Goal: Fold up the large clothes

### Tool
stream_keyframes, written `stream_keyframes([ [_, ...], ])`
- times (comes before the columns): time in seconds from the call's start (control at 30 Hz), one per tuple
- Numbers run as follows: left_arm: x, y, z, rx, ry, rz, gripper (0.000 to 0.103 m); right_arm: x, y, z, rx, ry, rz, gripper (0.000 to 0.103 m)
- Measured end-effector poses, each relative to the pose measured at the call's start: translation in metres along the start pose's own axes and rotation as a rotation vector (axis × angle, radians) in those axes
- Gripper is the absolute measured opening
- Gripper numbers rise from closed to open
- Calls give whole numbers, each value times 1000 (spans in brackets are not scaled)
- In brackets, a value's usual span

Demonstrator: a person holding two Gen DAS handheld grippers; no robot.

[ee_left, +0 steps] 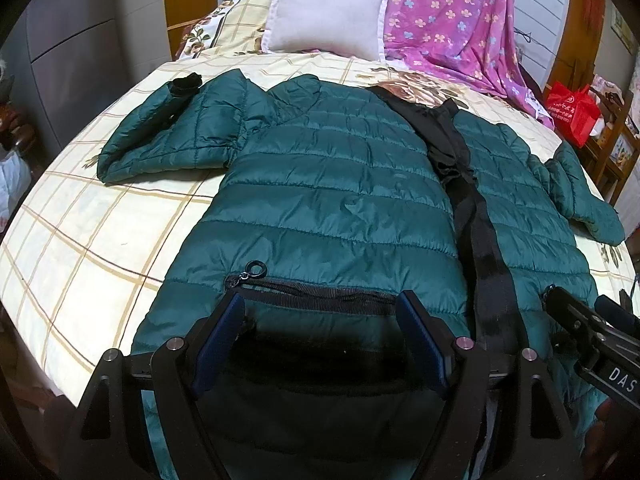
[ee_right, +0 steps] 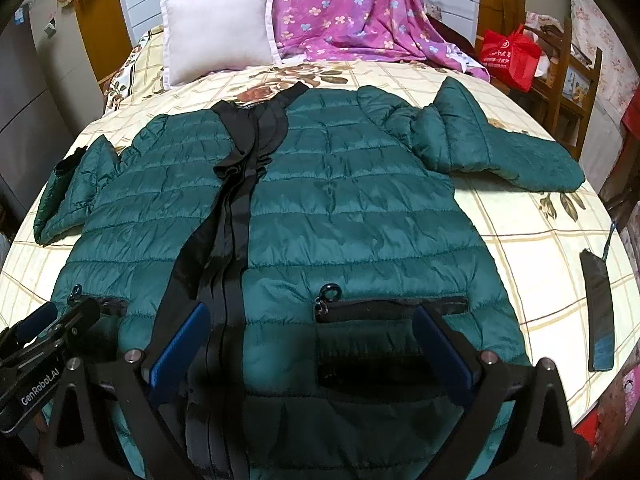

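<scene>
Here the dark green quilted puffer jacket (ee_left: 340, 184) lies front-up lengthwise on the checked bed sheet (ee_left: 100, 240), collar toward the white pillow (ee_left: 328, 12); left gripper (ee_left: 320, 312) and right gripper (ee_right: 312, 320) both hang over its hem, fingers apart.

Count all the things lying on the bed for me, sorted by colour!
Green: 1, the puffy jacket
White: 1, the pillow
Pink: 1, the flowery blanket
Dark: 1, the flat pouch
Total: 4

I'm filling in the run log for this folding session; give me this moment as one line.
stage: pre-fold | jacket: flat on bed, front up | left gripper: open over hem | right gripper: open over hem | nothing grasped
</scene>
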State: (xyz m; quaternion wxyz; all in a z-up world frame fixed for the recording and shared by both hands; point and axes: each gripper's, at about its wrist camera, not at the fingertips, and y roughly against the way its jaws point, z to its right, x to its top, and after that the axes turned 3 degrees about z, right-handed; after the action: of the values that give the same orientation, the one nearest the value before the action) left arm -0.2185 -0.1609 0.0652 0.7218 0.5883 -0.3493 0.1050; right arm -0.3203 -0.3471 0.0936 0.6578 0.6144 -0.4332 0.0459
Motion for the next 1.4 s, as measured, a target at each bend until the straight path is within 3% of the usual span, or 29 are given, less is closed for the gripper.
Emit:
stream_keyframes([
  [0.37, 9, -5, -3, 7, -2, 3, 58, 11, -11, -3, 1, 21, -27, 102],
  [0.9, 54, -34, -47, 78, 26, -18, 58, 53, -48, -32, 43, 96, -49, 102],
  [1.17, 102, -52, -109, 118, 125, 27, 58, 70, -58, -48, 89, 132, -57, 103],
  [1.4, 139, -79, -164, 103, 193, 104, 58, 66, -68, -53, 111, 142, -93, 103],
])
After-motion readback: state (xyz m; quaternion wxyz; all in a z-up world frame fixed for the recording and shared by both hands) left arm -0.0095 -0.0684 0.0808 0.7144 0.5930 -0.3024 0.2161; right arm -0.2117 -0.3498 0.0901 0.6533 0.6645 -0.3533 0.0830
